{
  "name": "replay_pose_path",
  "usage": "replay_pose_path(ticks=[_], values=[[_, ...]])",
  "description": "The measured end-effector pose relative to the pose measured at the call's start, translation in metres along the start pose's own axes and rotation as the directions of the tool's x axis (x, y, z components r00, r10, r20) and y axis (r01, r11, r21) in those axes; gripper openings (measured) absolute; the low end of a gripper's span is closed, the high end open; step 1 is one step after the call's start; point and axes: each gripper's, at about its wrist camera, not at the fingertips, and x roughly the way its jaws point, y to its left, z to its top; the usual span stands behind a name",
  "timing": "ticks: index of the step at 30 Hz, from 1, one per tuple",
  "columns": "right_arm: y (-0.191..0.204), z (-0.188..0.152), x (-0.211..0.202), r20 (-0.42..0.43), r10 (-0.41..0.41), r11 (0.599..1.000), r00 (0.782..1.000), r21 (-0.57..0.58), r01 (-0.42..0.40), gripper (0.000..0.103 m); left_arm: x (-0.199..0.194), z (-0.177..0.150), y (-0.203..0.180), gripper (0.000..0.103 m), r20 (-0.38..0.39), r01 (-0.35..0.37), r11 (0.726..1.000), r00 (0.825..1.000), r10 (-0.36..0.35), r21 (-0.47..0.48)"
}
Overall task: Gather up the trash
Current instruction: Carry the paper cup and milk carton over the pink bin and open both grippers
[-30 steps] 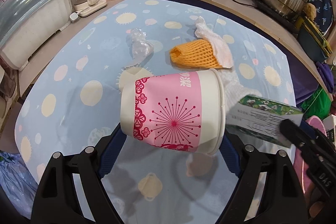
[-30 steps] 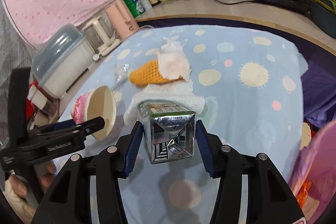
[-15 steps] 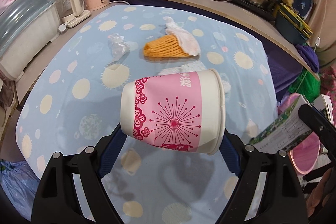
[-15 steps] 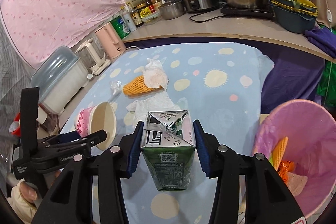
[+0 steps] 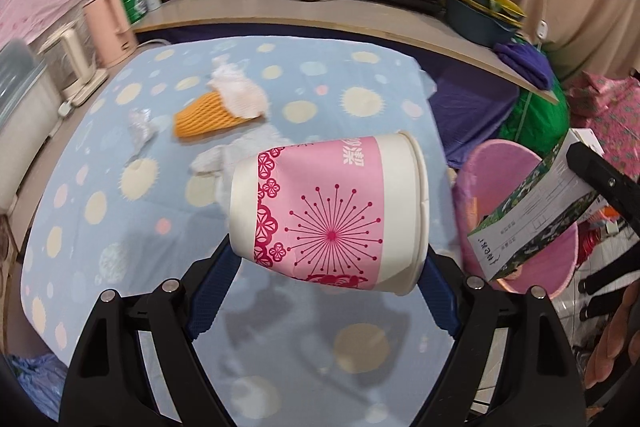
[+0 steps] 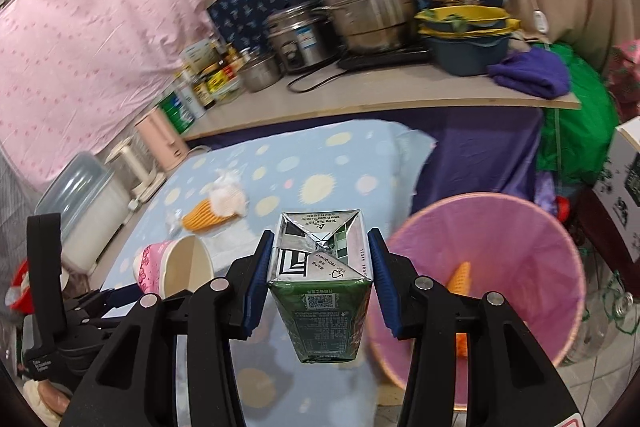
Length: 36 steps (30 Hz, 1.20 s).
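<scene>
My left gripper (image 5: 328, 291) is shut on a pink and white paper cup (image 5: 328, 215), held on its side above the blue spotted tablecloth (image 5: 120, 227). My right gripper (image 6: 318, 283) is shut on a green drink carton (image 6: 320, 303), held beside the rim of the pink trash bin (image 6: 500, 267). The carton (image 5: 532, 219) and bin (image 5: 500, 163) also show at the right of the left wrist view. An orange foam net (image 5: 208, 115), white tissues (image 5: 240, 91) and a crumpled clear wrapper (image 5: 140, 123) lie on the table.
A counter behind the table holds steel pots (image 6: 360, 11), a rice cooker (image 6: 292, 35), bottles and basins (image 6: 464, 39). A pink kettle (image 5: 112, 23) and a lidded plastic box (image 6: 84, 203) stand at the table's left. The bin holds orange scraps (image 6: 460, 277).
Both grippers have moved right, away from the table's middle toward the pink bin. The carton now hangs near the bin's rim. Both grips are unchanged.
</scene>
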Motion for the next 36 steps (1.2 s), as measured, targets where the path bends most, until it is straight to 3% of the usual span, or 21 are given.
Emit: replay_pose_path(ticks=[8, 17, 27, 36], values=[[-0.063, 0.001, -0.026, 0.054, -0.140, 0.987, 0.989, 0.089, 0.135, 0.045, 0.003, 0.006, -0.065, 0.080, -0.005, 0.084, 0.992, 0.996, -0.084, 0.099], [-0.108, -0.011, -0.026, 0.031, -0.242, 0.961, 0.970, 0.148, 0.235, 0.045, 0.019, 0.009, -0.133, 0.080, -0.041, 0.175, 0.963, 0.985, -0.170, 0.207], [-0.140, -0.025, -0.001, -0.038, -0.269, 0.942, 0.962, 0.197, 0.271, 0.046, 0.058, -0.001, -0.183, 0.080, -0.078, 0.169, 0.937, 0.985, -0.152, 0.305], [-0.141, -0.025, 0.003, -0.030, -0.277, 0.939, 0.960, 0.203, 0.277, 0.051, 0.068, -0.002, -0.192, 0.080, -0.079, 0.165, 0.936, 0.986, -0.148, 0.311]])
